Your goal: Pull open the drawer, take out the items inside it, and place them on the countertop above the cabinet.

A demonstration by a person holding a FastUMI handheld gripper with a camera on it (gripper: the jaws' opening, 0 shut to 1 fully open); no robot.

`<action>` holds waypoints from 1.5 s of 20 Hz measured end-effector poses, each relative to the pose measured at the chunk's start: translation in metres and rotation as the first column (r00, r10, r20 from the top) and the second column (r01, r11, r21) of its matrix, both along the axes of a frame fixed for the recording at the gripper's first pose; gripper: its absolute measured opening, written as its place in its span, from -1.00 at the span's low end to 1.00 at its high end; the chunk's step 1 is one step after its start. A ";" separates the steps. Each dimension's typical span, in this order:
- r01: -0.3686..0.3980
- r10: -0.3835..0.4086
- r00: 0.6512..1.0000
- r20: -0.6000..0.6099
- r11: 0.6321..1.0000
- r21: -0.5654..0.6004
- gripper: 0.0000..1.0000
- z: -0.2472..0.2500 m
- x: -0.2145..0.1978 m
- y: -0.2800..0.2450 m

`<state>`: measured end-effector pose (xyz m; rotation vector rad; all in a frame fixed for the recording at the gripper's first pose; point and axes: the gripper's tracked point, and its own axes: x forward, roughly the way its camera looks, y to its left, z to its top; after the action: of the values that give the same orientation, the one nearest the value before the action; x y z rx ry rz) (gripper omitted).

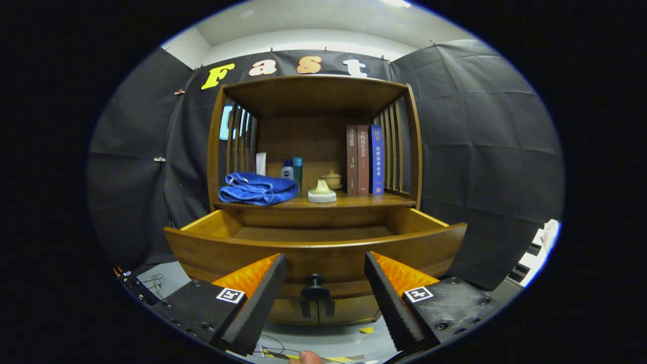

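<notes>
Wooden and warm-toned, the drawer [313, 247] is seen pulled well out of the cabinet [313, 126], so the opening step can be judged done. Its visible floor is bare, though the near part of the inside is hidden behind the drawer front, so it cannot be told whether anything is left within. On the worktop [354, 201] above the drawer a folded blue towel [257, 188], a small pale lidded dish [322, 192], two bottles [292, 171], a little pot [332, 178] and three upright books [364, 159] are found. Which of these came from the drawer cannot be told. The hand-held gripper [325, 298] is held open and empty, its fingers spread to either side of the dark drawer knob [315, 281], which is not touched.
</notes>
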<state>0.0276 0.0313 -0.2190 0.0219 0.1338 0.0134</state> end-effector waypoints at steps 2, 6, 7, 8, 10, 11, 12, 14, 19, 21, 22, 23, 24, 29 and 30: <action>-0.017 0.017 1.000 -0.006 1.000 -0.008 0.97 -0.014 0.011 0.005; -0.029 0.029 0.999 -0.017 1.000 0.007 0.98 -0.032 0.033 0.011; -0.033 0.033 0.999 -0.026 0.999 0.005 0.98 -0.037 0.037 0.012; -0.037 0.037 0.998 -0.041 0.999 -0.003 0.97 -0.043 0.040 0.013; -0.050 0.050 0.998 -0.050 0.999 -0.008 0.98 -0.048 0.042 0.013; -0.048 0.048 0.998 -0.032 0.999 0.008 0.98 -0.046 0.045 0.013; -0.046 0.048 0.998 -0.048 0.998 0.035 0.96 -0.050 0.044 0.013; -0.049 0.050 0.998 -0.050 0.998 0.034 0.98 -0.048 0.045 0.015; -0.041 0.043 0.995 -0.089 0.999 0.019 0.98 -0.049 0.066 0.017; -0.038 0.038 0.995 -0.096 0.999 0.008 0.98 -0.046 0.082 0.018; -0.037 0.037 0.995 -0.090 0.999 0.002 0.98 -0.042 0.091 0.020; -0.037 0.036 0.992 -0.120 0.999 -0.006 0.98 -0.050 0.098 0.020; -0.036 0.035 0.993 -0.110 0.999 -0.011 0.99 -0.045 0.106 0.020; -0.040 0.039 0.993 -0.115 0.999 -0.005 0.99 -0.048 0.139 0.022; -0.042 0.041 0.992 -0.115 0.999 -0.004 0.99 -0.049 0.145 0.021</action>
<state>0.1729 0.0526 -0.2675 0.0136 0.2498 0.0532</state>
